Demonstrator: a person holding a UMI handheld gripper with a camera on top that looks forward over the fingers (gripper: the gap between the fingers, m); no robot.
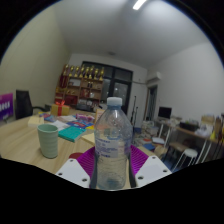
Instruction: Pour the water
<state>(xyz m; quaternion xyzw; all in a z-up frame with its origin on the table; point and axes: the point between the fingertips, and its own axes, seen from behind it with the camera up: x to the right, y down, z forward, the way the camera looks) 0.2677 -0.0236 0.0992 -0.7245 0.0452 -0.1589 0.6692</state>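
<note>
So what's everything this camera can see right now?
bottle: one, clear plastic with a white cap, upright between the jaws
cup: one, pale green, on the table beside the bottle
table: one, light wood, under the cup and bottle
papers: a few, teal and mixed colours, on the table beyond the cup
shelf: one, red-brown and full of small items, against the far wall
chair: one, black, by the table's far side
desk: one, cluttered, farther back past the bottle
ceiling light: one, white strip, overhead
gripper: one, white fingers with magenta pads, jaws around the bottle; whether they press on it is unclear
</note>
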